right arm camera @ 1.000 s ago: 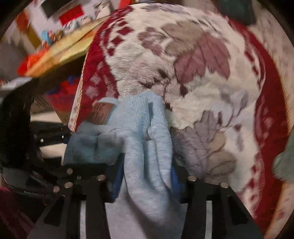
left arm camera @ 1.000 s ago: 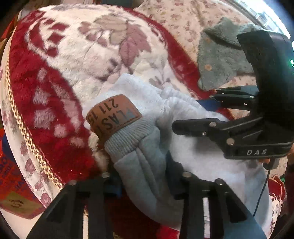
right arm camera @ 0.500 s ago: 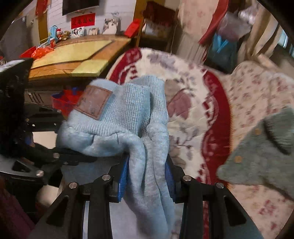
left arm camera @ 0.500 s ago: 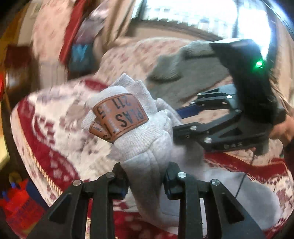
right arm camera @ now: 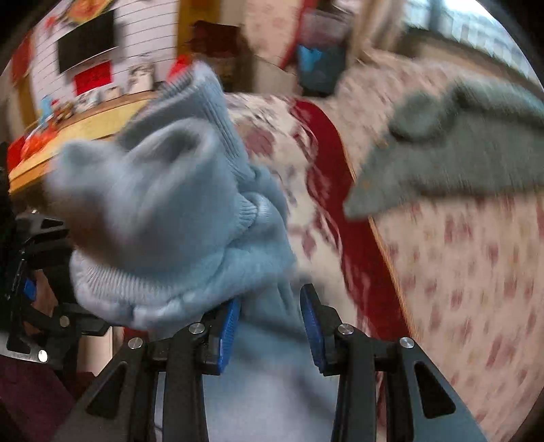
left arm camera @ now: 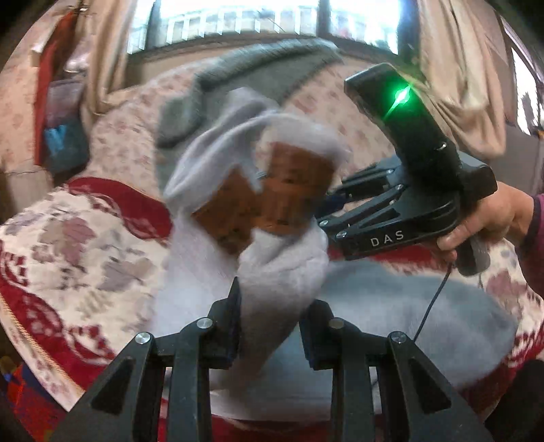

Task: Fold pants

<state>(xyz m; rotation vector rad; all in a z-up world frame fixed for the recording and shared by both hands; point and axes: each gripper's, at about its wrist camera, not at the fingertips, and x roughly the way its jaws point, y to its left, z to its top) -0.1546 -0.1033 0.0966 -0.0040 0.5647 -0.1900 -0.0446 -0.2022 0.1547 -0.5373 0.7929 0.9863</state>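
The light blue-grey pants [left arm camera: 272, 272] have a ribbed waistband and a brown leather patch [left arm camera: 272, 197]. My left gripper [left arm camera: 270, 323] is shut on a bunch of the pants and holds it up above the bed. My right gripper [right arm camera: 270, 312] is shut on another bunch of the pants [right arm camera: 176, 217], right beside the left one. The right gripper also shows in the left wrist view [left arm camera: 326, 207], its fingertips hidden behind the cloth. The rest of the pants [left arm camera: 408, 306] trails down onto the blanket. Both views are motion-blurred.
A red and cream floral blanket [left arm camera: 68, 255] covers the bed. A grey-green garment [right arm camera: 459, 153] lies further back on a floral sheet [right arm camera: 476, 289]. A wooden table [right arm camera: 68, 136] stands at the left. A window [left arm camera: 238, 20] is behind the bed.
Both grippers have lifted the waistband end of the pants well up off the blanket and tilted upward. The waistband has flopped over. Both stay shut on the cloth.
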